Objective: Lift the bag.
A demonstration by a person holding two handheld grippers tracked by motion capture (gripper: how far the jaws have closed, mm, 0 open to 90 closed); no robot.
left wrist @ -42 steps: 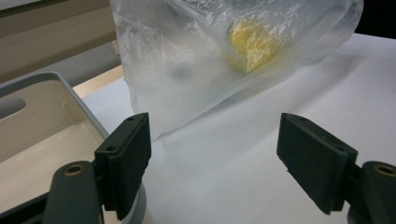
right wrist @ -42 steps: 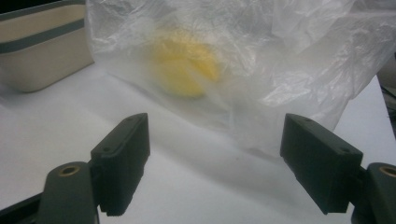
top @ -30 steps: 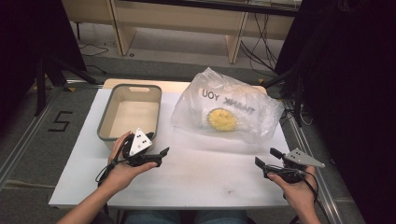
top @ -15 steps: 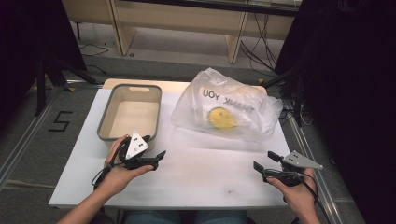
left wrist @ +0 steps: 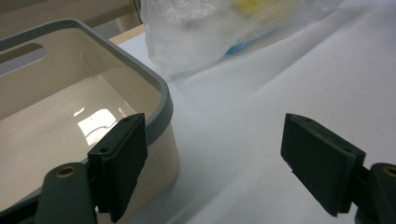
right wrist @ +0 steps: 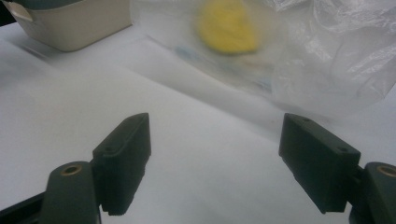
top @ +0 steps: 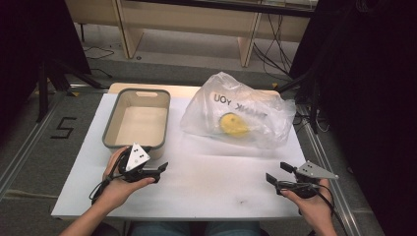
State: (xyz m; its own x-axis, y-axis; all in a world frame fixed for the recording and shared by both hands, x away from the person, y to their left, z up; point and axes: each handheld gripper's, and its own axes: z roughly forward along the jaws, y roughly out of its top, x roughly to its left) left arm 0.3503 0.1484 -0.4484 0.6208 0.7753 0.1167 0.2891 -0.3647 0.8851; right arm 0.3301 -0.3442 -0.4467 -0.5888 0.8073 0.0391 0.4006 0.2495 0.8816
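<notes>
Clear thin plastic bag (top: 238,115) with a yellow item (top: 233,124) inside lies at 1 o'clock on the white table (top: 206,187), just right of the empty grey-rimmed bin (top: 138,123) at 11 o'clock. Left gripper (top: 158,171) at 7 o'clock beside the bin's near corner and right gripper (top: 278,173) at 5 o'clock both have jaws spread wide, nothing between them. Bag likely light, limp and slippery, will sag and crumple; probably best pinched on a bunched fold at the near edge or at the mouth, not on the item, whose weight may swing the film.
</notes>
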